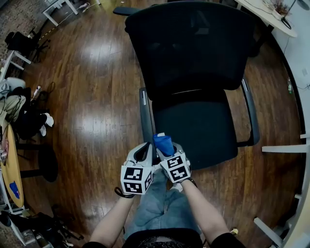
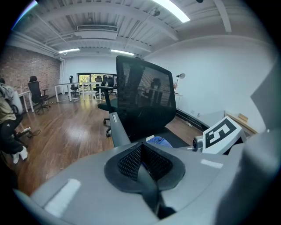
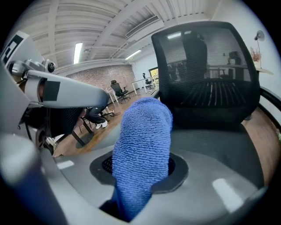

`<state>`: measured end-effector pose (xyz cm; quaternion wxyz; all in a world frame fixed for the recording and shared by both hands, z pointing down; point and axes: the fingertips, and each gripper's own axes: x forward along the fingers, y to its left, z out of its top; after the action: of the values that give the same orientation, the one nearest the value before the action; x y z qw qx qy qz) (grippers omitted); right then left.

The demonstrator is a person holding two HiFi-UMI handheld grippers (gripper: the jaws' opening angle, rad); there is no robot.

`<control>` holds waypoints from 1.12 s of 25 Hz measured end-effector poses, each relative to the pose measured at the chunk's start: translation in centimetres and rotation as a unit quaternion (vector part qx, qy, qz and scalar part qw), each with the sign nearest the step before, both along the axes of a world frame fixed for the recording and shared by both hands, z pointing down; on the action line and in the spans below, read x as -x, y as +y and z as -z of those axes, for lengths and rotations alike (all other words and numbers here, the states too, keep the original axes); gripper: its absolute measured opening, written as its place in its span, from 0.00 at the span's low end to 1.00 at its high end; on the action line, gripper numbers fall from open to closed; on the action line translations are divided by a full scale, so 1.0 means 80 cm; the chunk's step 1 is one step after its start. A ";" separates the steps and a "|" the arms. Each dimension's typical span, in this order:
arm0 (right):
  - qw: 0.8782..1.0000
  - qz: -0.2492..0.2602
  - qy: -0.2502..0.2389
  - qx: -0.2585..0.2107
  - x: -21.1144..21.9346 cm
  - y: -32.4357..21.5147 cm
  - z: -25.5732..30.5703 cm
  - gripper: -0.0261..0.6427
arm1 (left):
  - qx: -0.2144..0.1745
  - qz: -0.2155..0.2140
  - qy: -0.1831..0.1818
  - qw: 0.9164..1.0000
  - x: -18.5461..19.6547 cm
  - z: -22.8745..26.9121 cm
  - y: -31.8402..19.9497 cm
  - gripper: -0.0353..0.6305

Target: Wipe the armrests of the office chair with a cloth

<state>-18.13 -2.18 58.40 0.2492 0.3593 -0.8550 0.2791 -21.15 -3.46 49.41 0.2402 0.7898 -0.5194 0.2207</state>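
A black office chair (image 1: 193,53) with a mesh back stands in front of me on a wooden floor. Its left armrest (image 1: 144,111) and right armrest (image 1: 251,111) flank the seat (image 1: 198,128). My right gripper (image 1: 170,154) hovers over the seat's front left corner, shut on a blue cloth (image 1: 163,143) that sticks up out of its jaws (image 3: 142,140). My left gripper (image 1: 140,156) sits right beside it, near the front end of the left armrest (image 2: 117,129), its jaws shut with nothing between them (image 2: 142,154). The cloth (image 2: 159,141) shows just beyond them.
A white desk (image 1: 266,13) stands behind the chair at the top right, with white furniture (image 1: 286,149) along the right wall. At the left are a round wooden table (image 1: 10,167) and bags and clothes (image 1: 24,116) on the floor. More chairs (image 2: 37,92) stand far back.
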 end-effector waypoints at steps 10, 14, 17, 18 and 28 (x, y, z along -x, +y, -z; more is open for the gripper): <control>1.000 -0.003 0.016 0.004 0.018 -0.094 -0.010 0.24 | 0.009 0.000 0.010 1.000 0.030 -0.012 -0.090 0.06; 1.000 -0.008 0.020 -0.002 0.022 -0.129 -0.009 0.24 | 0.015 -0.002 0.018 1.000 0.035 -0.020 -0.119 0.06; 1.000 -0.007 0.030 0.004 0.022 -0.148 -0.015 0.24 | 0.018 -0.004 0.024 1.000 0.037 -0.024 -0.141 0.06; 0.999 -0.006 0.033 0.006 0.022 -0.154 -0.015 0.24 | 0.020 -0.005 0.026 0.999 0.038 -0.024 -0.147 0.06; 0.998 -0.015 0.064 0.006 0.024 -0.218 -0.009 0.24 | 0.025 -0.015 0.037 0.999 0.057 -0.021 -0.193 0.06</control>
<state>-20.05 -19.59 59.13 0.3008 0.3879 -0.8302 0.2642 -25.70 -18.90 51.08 0.2756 0.7990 -0.4923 0.2081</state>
